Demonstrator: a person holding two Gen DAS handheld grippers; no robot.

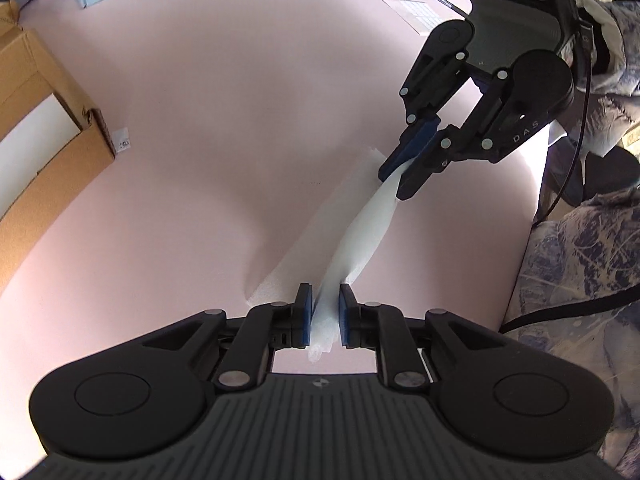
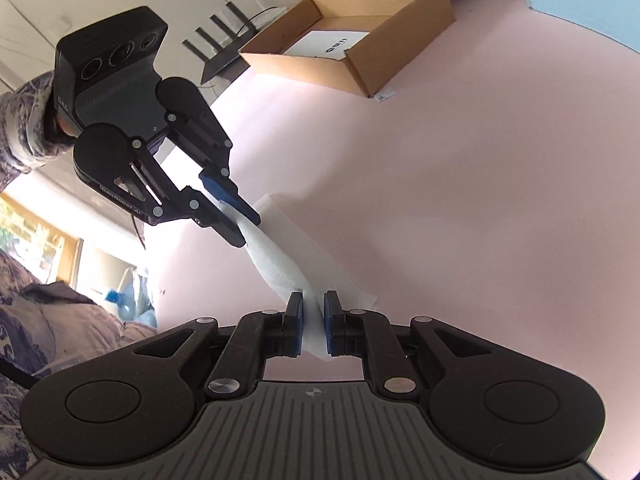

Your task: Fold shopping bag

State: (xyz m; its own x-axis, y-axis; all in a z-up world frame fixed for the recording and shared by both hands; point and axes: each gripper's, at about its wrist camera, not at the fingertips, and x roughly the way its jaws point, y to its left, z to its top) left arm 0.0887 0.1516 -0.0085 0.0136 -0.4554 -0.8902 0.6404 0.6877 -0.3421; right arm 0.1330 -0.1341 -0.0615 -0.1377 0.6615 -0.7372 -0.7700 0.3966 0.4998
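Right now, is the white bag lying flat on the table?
No, the bag is twisted and stretched between the left gripper and right gripper.

The bag [image 1: 362, 236] is showing as thin, white, finely textured film. The table [image 1: 208, 128] is looking smooth, matt pink. The grippers [image 1: 323, 318] [image 2: 310, 322] are appearing as matt black plastic, blue pads [image 1: 305, 314], shiny metal pins. The box [image 2: 360, 36] is showing dull brown cardboard.

"DAS" on right hand-held gripper [image 1: 404, 178], left hand-held gripper [image 2: 240, 228] too.
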